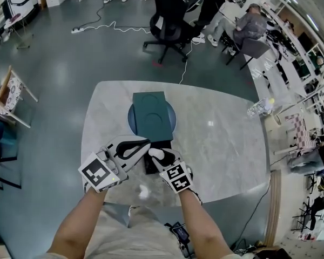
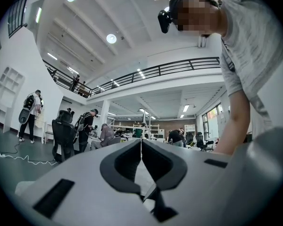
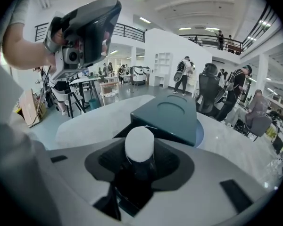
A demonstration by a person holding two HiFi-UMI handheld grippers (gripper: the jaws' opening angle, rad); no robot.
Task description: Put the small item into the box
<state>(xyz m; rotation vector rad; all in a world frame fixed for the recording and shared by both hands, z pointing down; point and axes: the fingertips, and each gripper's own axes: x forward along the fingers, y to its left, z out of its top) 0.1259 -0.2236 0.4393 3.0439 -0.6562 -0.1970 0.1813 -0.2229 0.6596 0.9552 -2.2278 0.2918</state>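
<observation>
A dark green box (image 1: 152,117) stands on a blue round plate (image 1: 132,118) on the marble table (image 1: 221,144). Its lid (image 3: 172,113) is tilted up, with a dark opening (image 1: 150,165) under the near edge. My right gripper (image 1: 157,156) hovers just above that opening, shut on a small white rounded item (image 3: 139,143), which also shows as a white item (image 1: 156,153) in the head view. My left gripper (image 1: 146,142) is beside it on the left, raised and tipped upward. The left gripper (image 2: 141,143) has its jaws closed tip to tip, with nothing between them.
A clear glass object (image 1: 258,108) sits at the table's far right edge. Beyond the table stand a black office chair (image 1: 170,20) and a white cable (image 1: 105,26) across the floor. People sit at desks at the far right (image 1: 248,23).
</observation>
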